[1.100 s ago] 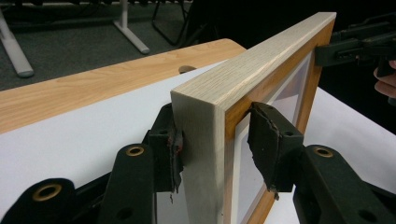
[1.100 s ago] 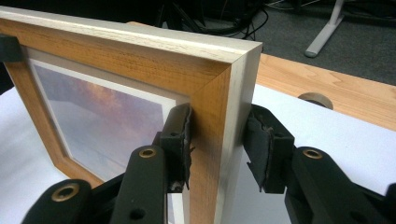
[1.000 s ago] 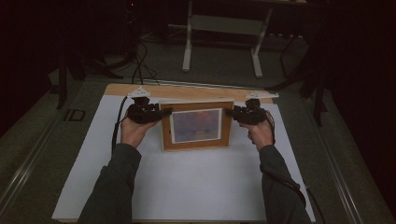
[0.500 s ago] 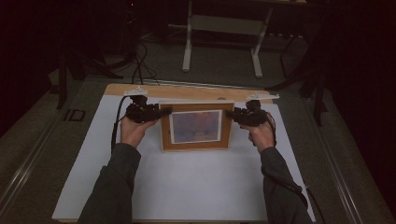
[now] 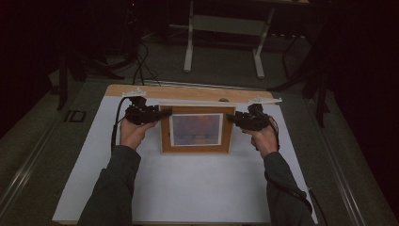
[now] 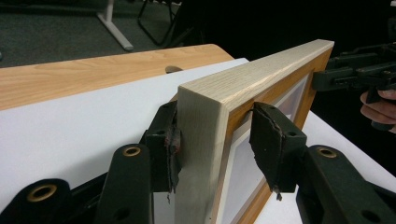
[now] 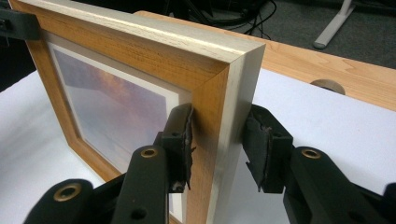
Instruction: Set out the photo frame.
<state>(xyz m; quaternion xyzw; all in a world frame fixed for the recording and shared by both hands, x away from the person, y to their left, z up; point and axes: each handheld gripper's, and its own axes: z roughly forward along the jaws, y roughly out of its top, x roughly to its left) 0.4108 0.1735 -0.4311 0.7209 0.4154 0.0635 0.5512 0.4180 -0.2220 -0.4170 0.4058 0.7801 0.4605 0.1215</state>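
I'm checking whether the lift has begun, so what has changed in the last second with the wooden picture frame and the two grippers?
The wooden picture frame now stands tilted up, its pale top edge raised off the white sheet. Left gripper and right gripper stayed clamped on its two side rails, in nearly the same places.

Picture frame [image 5: 196, 146]: orange-brown wood face, pale ash-grey grained outer edge; print in hazy purple-blue with orange glow, white mat. Sheet [image 5: 188, 188] white. Tabletop [image 5: 188, 92] light wood, upper centre. Grippers black.
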